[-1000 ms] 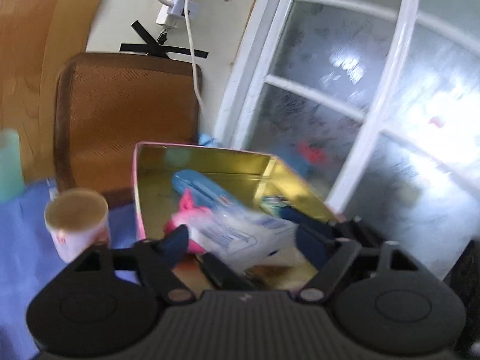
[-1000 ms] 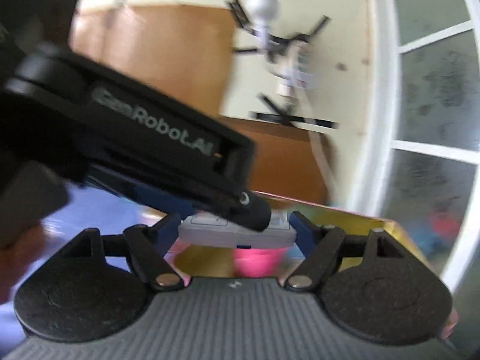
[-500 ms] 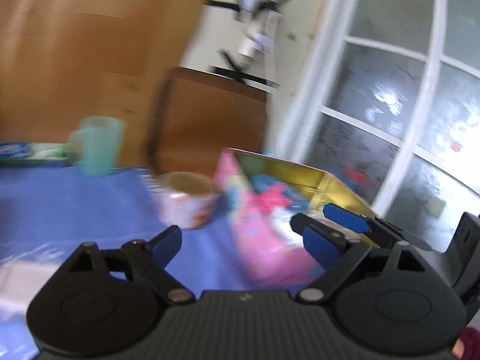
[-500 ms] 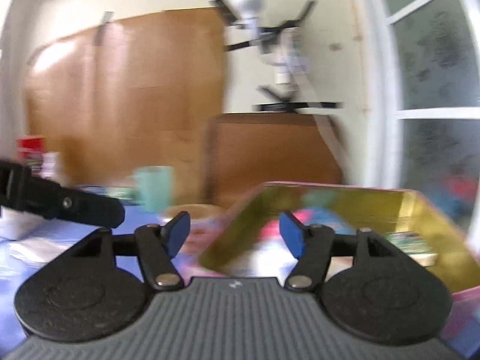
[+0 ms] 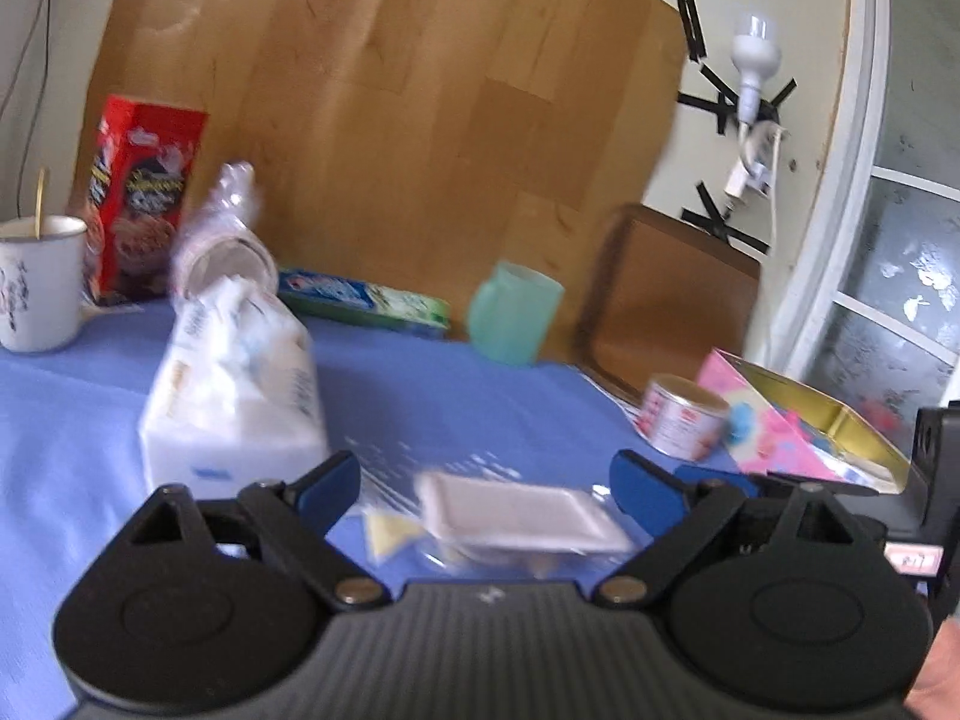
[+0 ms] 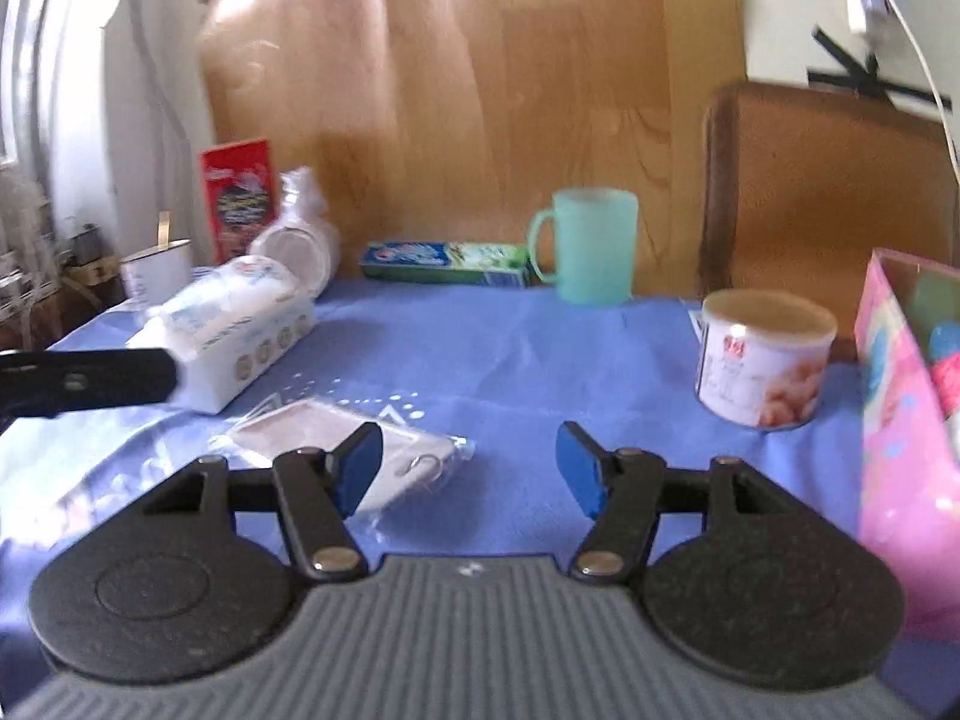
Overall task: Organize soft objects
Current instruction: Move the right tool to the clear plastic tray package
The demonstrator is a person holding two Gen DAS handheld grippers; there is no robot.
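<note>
The flat white pack in clear wrap (image 5: pixel 521 515) lies on the blue cloth (image 5: pixel 456 396) low in the centre of the left view, between the fingers of the left gripper (image 5: pixel 485 477), whose jaws have just been opening and do not touch it. The right gripper (image 6: pixel 468 461) is empty, jaws apart after closing somewhat. The pink box (image 6: pixel 900 420) stands at the right edge, beside a tin (image 6: pixel 765 357).

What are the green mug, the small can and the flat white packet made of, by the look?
Green mug: matte, slightly translucent mint body, likely plastic. Small can: printed paper label and pale flat lid, probably metal; blur leaves it open. Flat white packet: white pad in clear, glossy, wrinkled film, likely a plastic wrapper.
</note>
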